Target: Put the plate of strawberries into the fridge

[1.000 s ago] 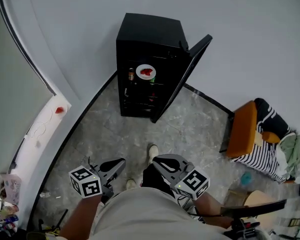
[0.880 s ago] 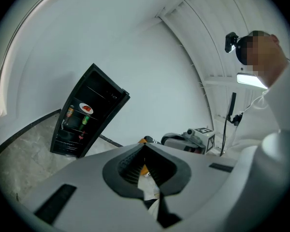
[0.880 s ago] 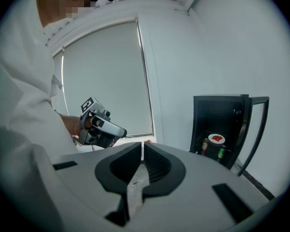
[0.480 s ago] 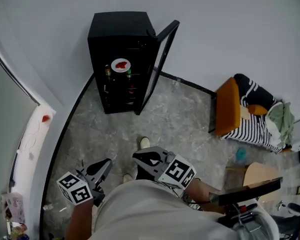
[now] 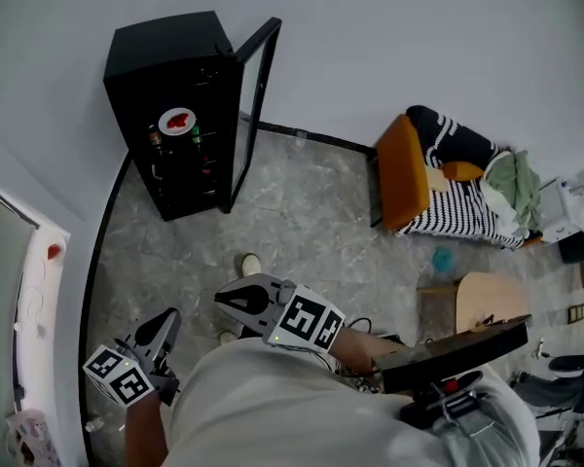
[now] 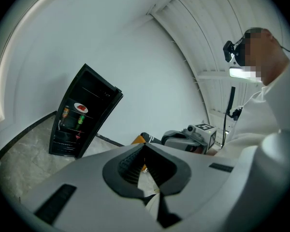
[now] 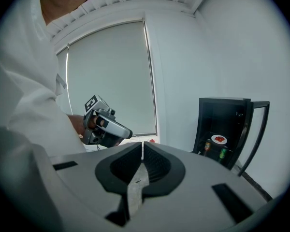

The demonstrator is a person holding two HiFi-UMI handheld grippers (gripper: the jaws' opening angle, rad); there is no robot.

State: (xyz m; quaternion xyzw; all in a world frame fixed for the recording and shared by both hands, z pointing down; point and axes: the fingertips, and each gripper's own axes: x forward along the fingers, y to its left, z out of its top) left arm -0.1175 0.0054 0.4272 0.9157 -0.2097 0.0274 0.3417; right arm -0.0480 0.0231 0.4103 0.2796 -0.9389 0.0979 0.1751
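Observation:
The white plate of strawberries [image 5: 177,121] rests on an upper shelf inside the black fridge [image 5: 165,61], whose glass door [image 5: 252,95] stands open. It shows too in the left gripper view as the plate [image 6: 80,108] and in the right gripper view as the plate [image 7: 219,139]. Both grippers hang far from the fridge, close to the person's body. The left gripper [image 5: 168,321] is shut and empty. My right gripper [image 5: 226,300] is shut as well, with nothing between its jaws.
Bottles [image 5: 156,142] stand on the fridge shelf below the plate. An orange chair [image 5: 405,171] with striped cloth sits by the wall at right. A round wooden table [image 5: 489,305] is at lower right. A white sill [image 5: 41,280] runs along the left. A shoe [image 5: 245,264] shows on the stone floor.
The head view has swung right, so the fridge has slid to the upper left. Both grippers have drifted left and lower in the picture. The plate stays on its shelf.

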